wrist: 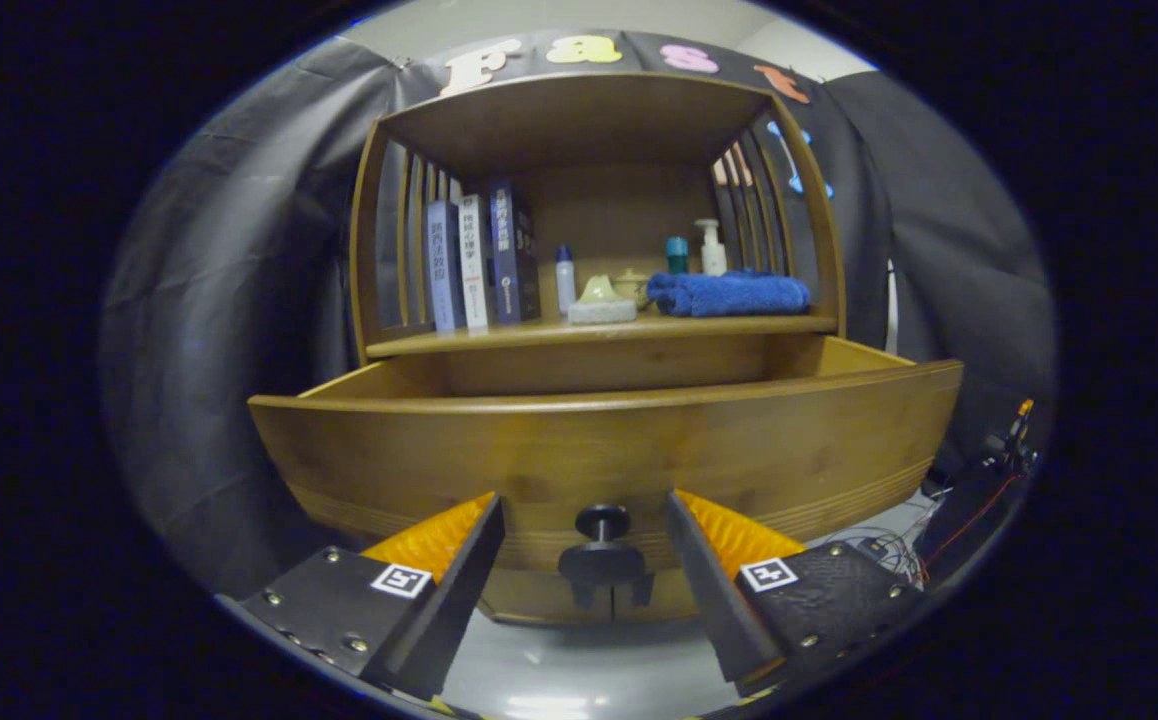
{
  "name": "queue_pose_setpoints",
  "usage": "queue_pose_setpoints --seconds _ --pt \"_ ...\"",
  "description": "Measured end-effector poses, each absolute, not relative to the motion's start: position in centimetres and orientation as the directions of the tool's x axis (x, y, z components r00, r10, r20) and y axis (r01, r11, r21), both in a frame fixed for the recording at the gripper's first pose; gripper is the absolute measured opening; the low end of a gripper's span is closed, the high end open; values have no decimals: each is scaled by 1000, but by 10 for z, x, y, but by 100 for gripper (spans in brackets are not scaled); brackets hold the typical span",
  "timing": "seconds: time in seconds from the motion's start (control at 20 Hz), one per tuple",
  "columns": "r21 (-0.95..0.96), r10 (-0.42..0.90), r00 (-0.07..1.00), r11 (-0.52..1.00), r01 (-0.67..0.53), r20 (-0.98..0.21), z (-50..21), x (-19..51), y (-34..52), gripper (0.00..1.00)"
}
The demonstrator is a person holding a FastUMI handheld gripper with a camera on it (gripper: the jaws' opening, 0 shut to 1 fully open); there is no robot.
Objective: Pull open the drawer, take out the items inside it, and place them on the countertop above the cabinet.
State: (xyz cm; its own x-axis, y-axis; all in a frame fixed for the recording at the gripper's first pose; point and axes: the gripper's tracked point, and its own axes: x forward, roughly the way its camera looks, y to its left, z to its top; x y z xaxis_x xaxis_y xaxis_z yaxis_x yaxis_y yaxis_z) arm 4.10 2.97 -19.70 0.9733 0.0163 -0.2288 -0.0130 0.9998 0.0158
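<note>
Black cloth behind, wooden cabinet (599, 250) in front, drawer (604, 450) pulled out beneath the countertop (539, 338). Up there: books (482, 262), bottles (565, 280), folded blue towel (729, 294). Tongs (586, 540) spread open, apart from the dark knob (603, 523) sitting between the fingers (434, 540). Drawer contents hidden by its front.

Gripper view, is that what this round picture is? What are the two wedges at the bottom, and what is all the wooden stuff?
Yes. The camera rides on a hand-held gripper and looks forward along its two fingers; those are the wedges. They stand apart, open, holding nothing. Between them sits the dark knob of a wooden drawer, which is pulled out; its inside is hidden from this low angle. Above it is the countertop of a small cabinet, carrying upright books, a few bottles, a pale soap dish and a folded blue towel.
</note>
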Motion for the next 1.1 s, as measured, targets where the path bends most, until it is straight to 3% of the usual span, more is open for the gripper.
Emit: queue_pose_setpoints --seconds 0.2,1.1 --pt "-16 -5 984 1000 2 -179 -190 57 36 98" --pt "-18 -14 988 1000 12 -153 -201 187 42 100"
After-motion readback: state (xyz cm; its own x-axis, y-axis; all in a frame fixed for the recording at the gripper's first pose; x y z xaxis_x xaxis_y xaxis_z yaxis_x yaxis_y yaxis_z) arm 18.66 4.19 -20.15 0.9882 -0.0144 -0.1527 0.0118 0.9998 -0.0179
